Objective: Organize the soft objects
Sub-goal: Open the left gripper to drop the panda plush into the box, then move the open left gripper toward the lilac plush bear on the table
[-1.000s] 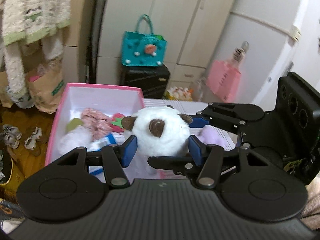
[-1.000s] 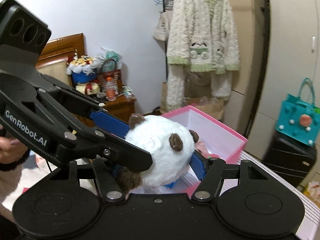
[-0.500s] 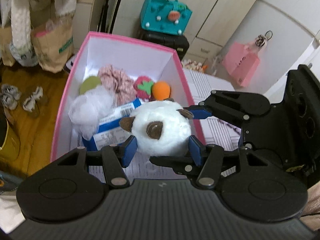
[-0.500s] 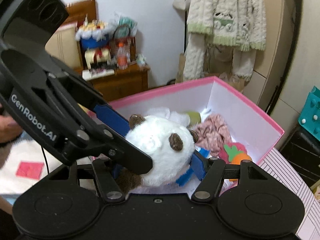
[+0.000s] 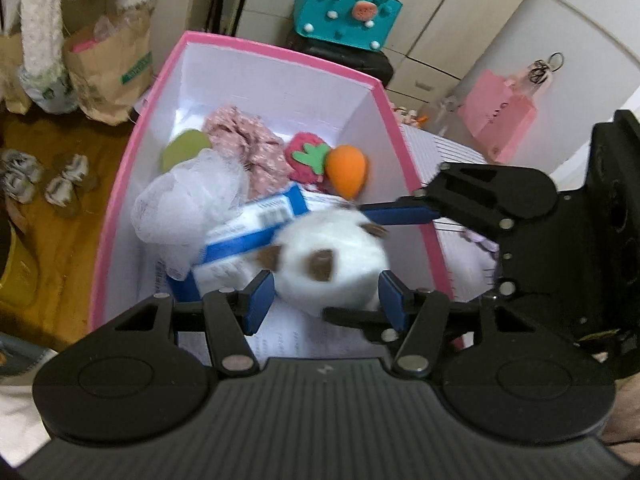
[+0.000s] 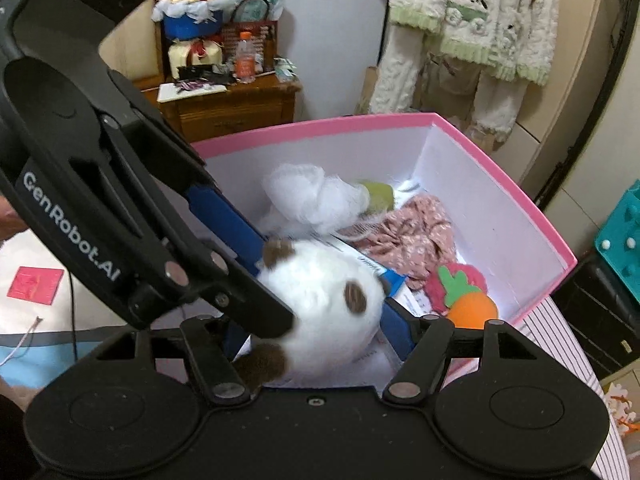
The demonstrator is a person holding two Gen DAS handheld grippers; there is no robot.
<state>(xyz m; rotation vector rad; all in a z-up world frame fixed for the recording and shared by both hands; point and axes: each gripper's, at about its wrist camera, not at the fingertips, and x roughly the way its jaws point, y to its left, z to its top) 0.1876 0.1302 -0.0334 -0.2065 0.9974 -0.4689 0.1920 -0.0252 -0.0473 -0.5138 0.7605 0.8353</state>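
A white plush panda with brown ears (image 5: 332,268) (image 6: 320,300) hangs over the near end of the pink box (image 5: 120,184) (image 6: 532,216). It is blurred. My left gripper (image 5: 324,296) has its blue pads on either side of the panda, with a gap at the left pad. My right gripper (image 6: 316,312) spans the panda from the other side, pads close to it. The box holds a white mesh puff (image 5: 188,208), a pink scrunchie (image 5: 244,148), a felt strawberry (image 5: 308,156), an orange carrot (image 5: 348,168) and a blue-and-white packet (image 5: 248,240).
A striped cloth (image 5: 444,152) lies under the box. A teal bag (image 5: 344,12) stands on a black case behind it, a pink bag (image 5: 496,120) to the right. Paper bags (image 5: 108,68) and shoes (image 5: 40,176) are on the floor left. A wooden cabinet (image 6: 228,108) stands beyond.
Both grippers tilted down and moved over the box with the panda. The panda now sits lower and is blurred, and the left gripper's pads stand wider around it.
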